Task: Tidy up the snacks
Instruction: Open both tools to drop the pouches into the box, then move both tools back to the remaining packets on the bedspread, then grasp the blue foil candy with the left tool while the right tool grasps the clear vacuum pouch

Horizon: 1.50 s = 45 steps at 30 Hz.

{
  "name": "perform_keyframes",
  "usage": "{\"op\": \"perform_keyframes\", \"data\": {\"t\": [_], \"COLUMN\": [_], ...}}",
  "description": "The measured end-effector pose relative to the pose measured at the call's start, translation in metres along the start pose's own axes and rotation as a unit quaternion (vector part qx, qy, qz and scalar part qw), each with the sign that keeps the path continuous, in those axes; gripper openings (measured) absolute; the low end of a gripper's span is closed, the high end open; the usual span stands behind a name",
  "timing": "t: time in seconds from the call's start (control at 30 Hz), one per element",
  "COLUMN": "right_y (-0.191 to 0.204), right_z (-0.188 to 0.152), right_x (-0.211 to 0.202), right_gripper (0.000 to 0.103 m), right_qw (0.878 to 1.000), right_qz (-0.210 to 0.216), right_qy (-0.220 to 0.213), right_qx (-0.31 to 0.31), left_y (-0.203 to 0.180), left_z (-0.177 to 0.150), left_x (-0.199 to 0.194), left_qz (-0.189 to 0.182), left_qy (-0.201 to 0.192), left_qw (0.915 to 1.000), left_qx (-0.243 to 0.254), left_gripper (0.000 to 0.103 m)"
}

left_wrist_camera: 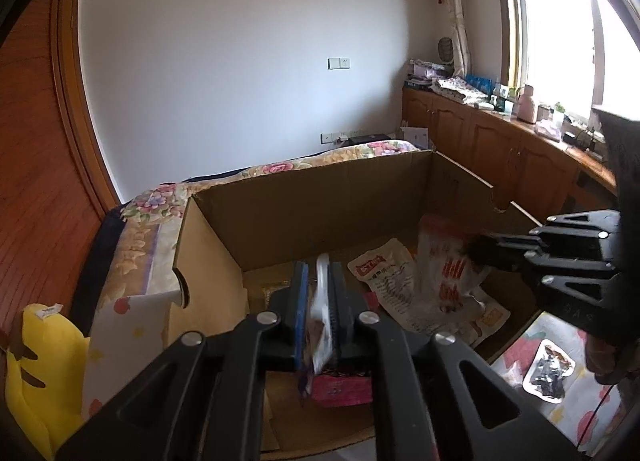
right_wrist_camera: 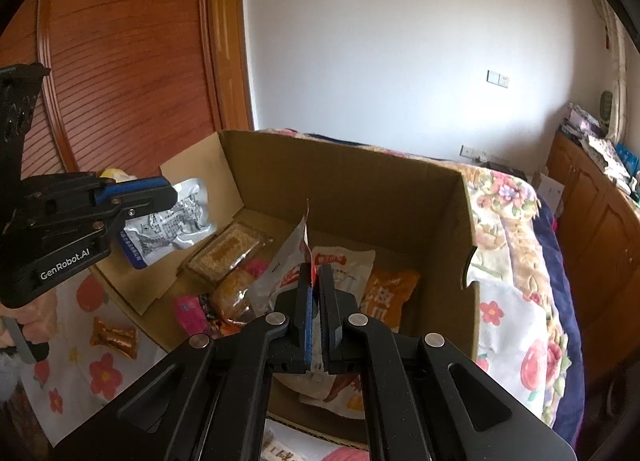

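Note:
An open cardboard box (left_wrist_camera: pixel 320 201) (right_wrist_camera: pixel 360 189) stands on a flowered bed and holds several snack packs. My left gripper (left_wrist_camera: pixel 319 281) is shut on a silver-white snack pouch (left_wrist_camera: pixel 322 313), held over the box's left side; the same pouch (right_wrist_camera: pixel 172 217) shows in the right wrist view, hanging from the left gripper (right_wrist_camera: pixel 168 193). My right gripper (right_wrist_camera: pixel 316 293) is shut on a red-and-white snack bag (right_wrist_camera: pixel 296 257), held inside the box; in the left wrist view it (left_wrist_camera: pixel 476 251) grips that bag (left_wrist_camera: pixel 448 261).
In the box lie a white-red pack (left_wrist_camera: pixel 384 273), an orange bag (right_wrist_camera: pixel 390 293), a clear tray of crumbly snack (right_wrist_camera: pixel 228 253) and a pink pack (left_wrist_camera: pixel 342 387). A snack plate (left_wrist_camera: pixel 550 375) and a brown wrapped candy (right_wrist_camera: pixel 114 337) lie on the cloth outside. A yellow plush (left_wrist_camera: pixel 36 373) sits at left.

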State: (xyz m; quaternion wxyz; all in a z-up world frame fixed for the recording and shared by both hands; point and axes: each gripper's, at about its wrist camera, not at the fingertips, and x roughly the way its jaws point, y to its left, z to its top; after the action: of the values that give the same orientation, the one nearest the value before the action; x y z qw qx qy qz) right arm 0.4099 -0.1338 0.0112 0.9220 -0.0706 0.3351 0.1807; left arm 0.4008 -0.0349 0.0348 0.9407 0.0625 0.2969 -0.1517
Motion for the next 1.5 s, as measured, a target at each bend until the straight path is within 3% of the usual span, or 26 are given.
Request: {"op": "perform_keyframes", "data": {"t": [0.13, 0.23, 0.5, 0.8, 1.13, 1.37, 1.5], "right_y": [0.001, -0.001, -0.009, -0.016, -0.032, -0.023, -0.022], "right_z": [-0.001, -0.001, -0.008, -0.06, -0.126, -0.145, -0.15], "right_x": [0.003, -0.002, -0.055, -0.106, -0.082, -0.065, -0.056], "right_gripper": [0.011, 0.024, 0.031, 0.046, 0.051, 0.056, 0.065], "right_qw": [1.0, 1.0, 0.999, 0.999, 0.993, 0.993, 0.992], "right_qz": [0.003, 0.008, 0.021, -0.005, -0.033, -0.032, -0.031], "right_qy": [0.011, 0.011, -0.01, 0.006, 0.073, 0.087, 0.098], "right_qx": [0.001, 0.006, 0.033, 0.053, 0.081, 0.078, 0.078], "left_y": [0.002, 0.005, 0.012, 0.008, -0.021, -0.039, -0.045], "left_z": [-0.002, -0.005, -0.024, -0.071, -0.126, -0.146, -0.154], "left_x": [-0.006, -0.018, -0.067, -0.096, -0.1, -0.101, -0.1], "left_qz": [-0.001, -0.008, -0.002, -0.009, -0.03, -0.04, -0.05], "left_qy": [0.0, -0.003, -0.021, -0.004, 0.028, 0.043, 0.05], "left_qw": [1.0, 0.9999, 0.9998, 0.9999, 0.9989, 0.9976, 0.9964], "left_qx": [-0.002, -0.008, 0.0, -0.011, -0.023, -0.037, -0.046], "left_gripper": [0.019, 0.021, 0.027, 0.029, 0.029, 0.029, 0.029]}}
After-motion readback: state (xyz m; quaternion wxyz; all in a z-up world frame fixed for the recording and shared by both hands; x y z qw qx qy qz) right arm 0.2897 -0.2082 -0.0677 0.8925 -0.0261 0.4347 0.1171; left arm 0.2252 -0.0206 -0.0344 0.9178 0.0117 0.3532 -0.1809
